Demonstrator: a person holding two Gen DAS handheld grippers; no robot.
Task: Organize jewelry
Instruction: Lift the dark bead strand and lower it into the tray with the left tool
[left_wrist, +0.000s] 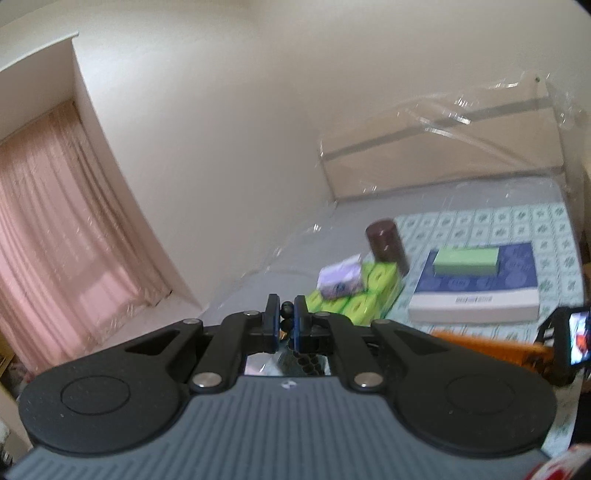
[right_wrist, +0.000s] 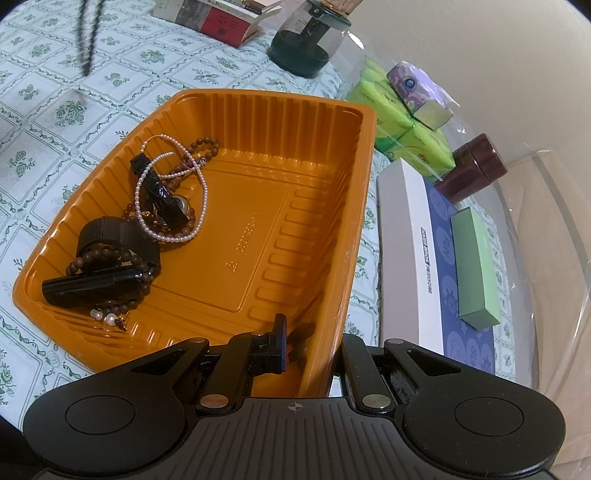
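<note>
My left gripper (left_wrist: 286, 320) is shut on a dark bead necklace (left_wrist: 285, 314), held high above the table; its loop hangs at the top left of the right wrist view (right_wrist: 88, 40). My right gripper (right_wrist: 310, 345) is shut on the near right wall of an orange plastic tray (right_wrist: 325, 206), left finger inside, right finger hidden outside. In the tray's left half lie a pearl necklace (right_wrist: 173, 206), brown bead bracelets (right_wrist: 110, 258), a black watch (right_wrist: 162, 192), a black band (right_wrist: 110, 232) and a black tube (right_wrist: 92, 286).
The tray sits on a green-patterned cloth (right_wrist: 55, 110). To its right are a blue-and-white box (right_wrist: 436, 258) with a small green box (right_wrist: 476, 266) on it, green tissue packs (right_wrist: 399, 125), a brown jar (right_wrist: 476, 166), a glass jar (right_wrist: 306, 40) and books (right_wrist: 221, 18).
</note>
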